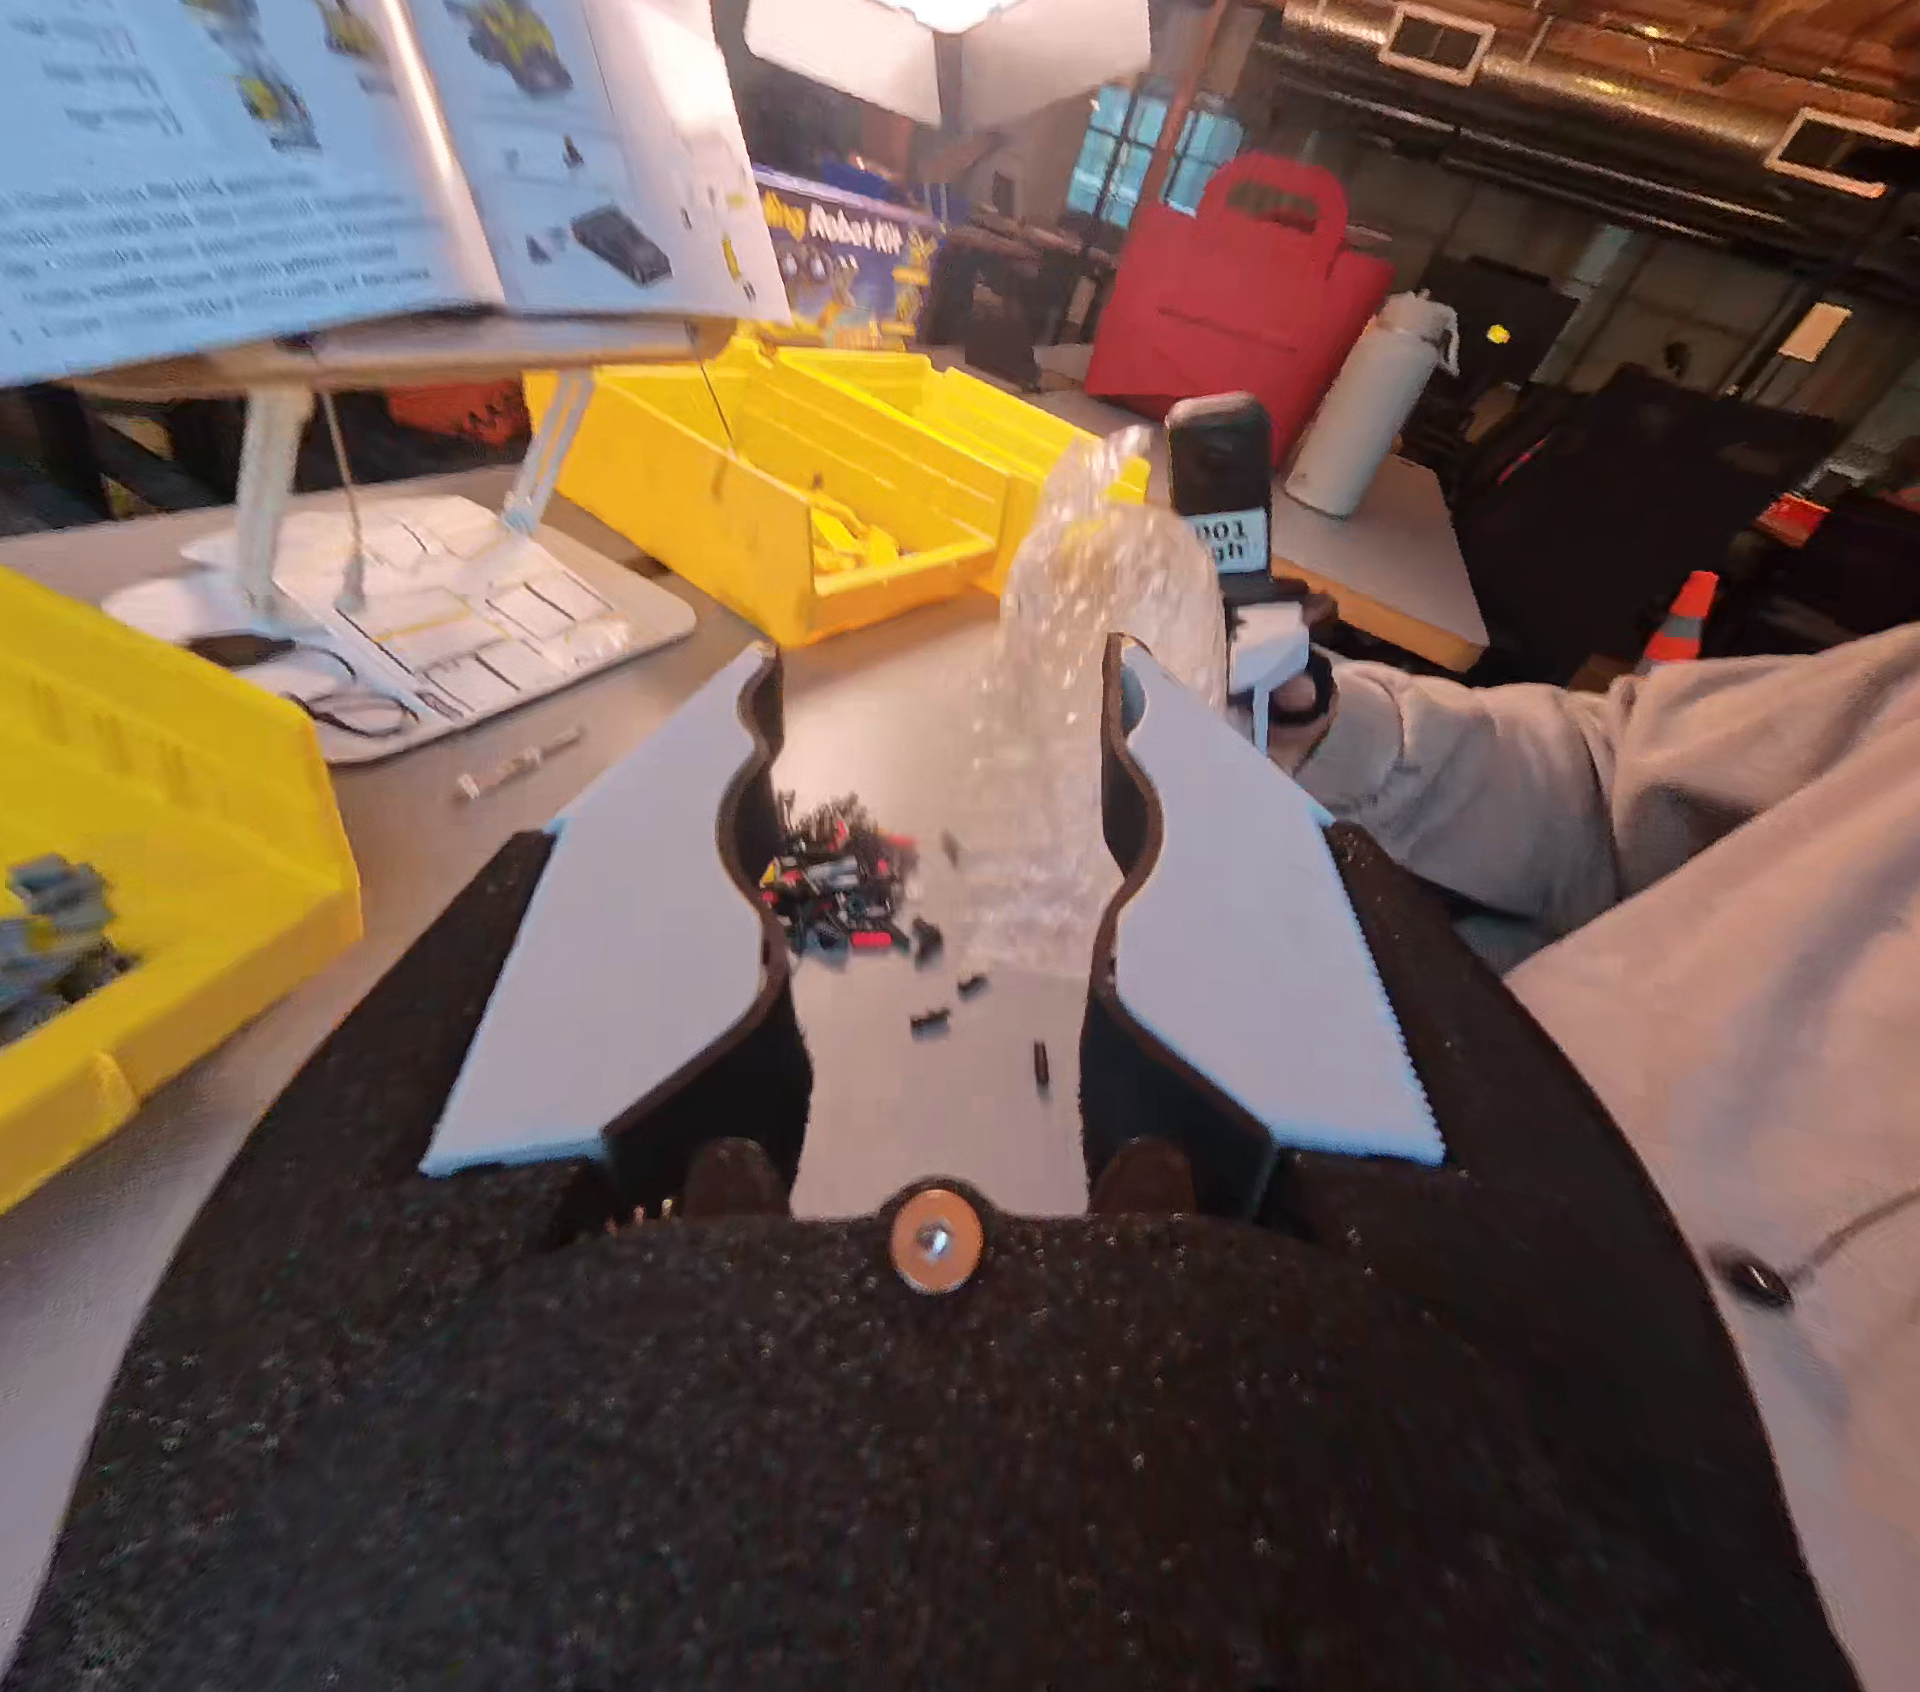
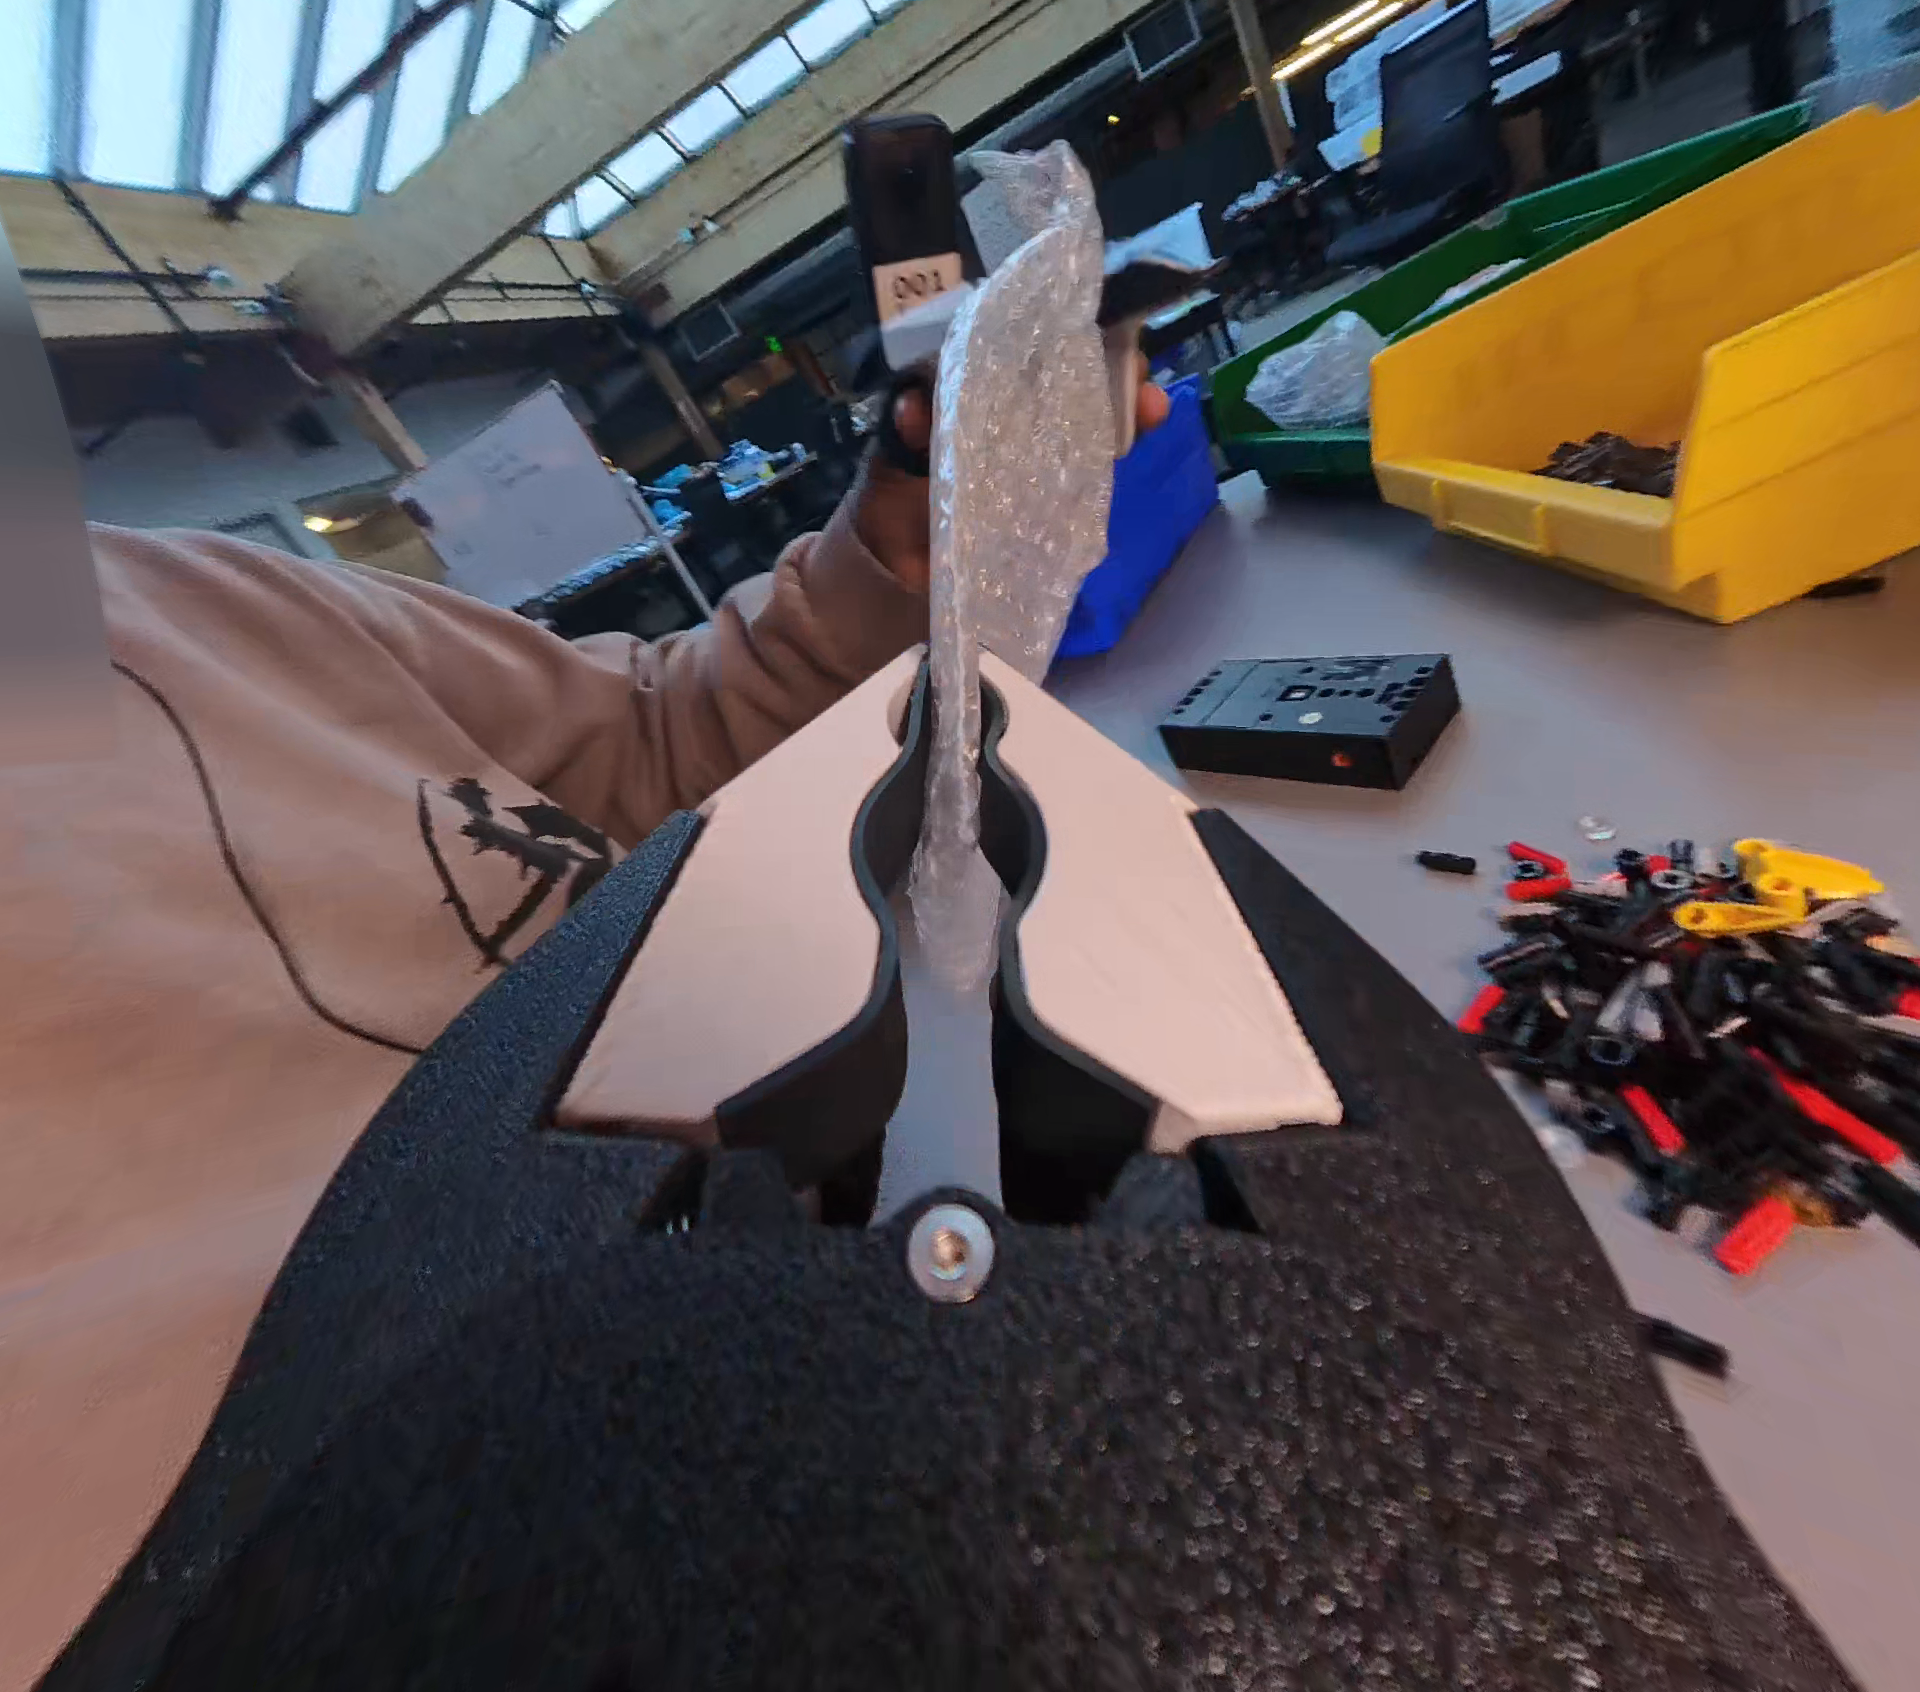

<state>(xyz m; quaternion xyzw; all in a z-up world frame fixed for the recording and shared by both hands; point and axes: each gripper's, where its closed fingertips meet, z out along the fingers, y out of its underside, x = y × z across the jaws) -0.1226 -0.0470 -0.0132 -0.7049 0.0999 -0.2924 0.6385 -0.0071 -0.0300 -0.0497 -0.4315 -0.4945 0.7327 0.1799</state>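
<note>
Left wrist view, left to right: a yellow bin [image 1: 177, 863] with grey parts is seen at the left edge, on the grey table [image 1: 436, 832]. Behind it, an open instruction booklet [image 1: 312, 84] is propped on a white stand [image 1: 270, 499], which sits on a tray of small packets [image 1: 468, 624]. Further right, a second yellow bin [image 1: 748, 499] is seen.

The left gripper [image 1: 940, 707] is held wide open, nothing gripped. Between its fingers, down on the table, a pile of small black and red parts [image 1: 836, 884] is seen, with a few strays nearer the camera. A clear plastic bag [image 1: 1081, 655] hangs just inside the right finger; contact with that finger cannot be told. Behind it, the other gripper's handle is held in a hand [image 1: 1299, 697], sleeve in beige. A red bag [image 1: 1236, 292] and a white bottle [image 1: 1371, 416] are set at the back.

Right wrist view: the right gripper [image 2: 951, 707] is closed nearly fully on the lower end of the clear plastic bag [image 2: 1023, 447], which stands up from the tips. To the right, a black box [image 2: 1309, 717] lies on the table [image 2: 1558, 686]. A parts pile [image 2: 1714, 1019] in black, red and yellow is near the right edge. A green bin [image 2: 1455, 271] and a yellow bin [image 2: 1662, 395] are behind.
</note>
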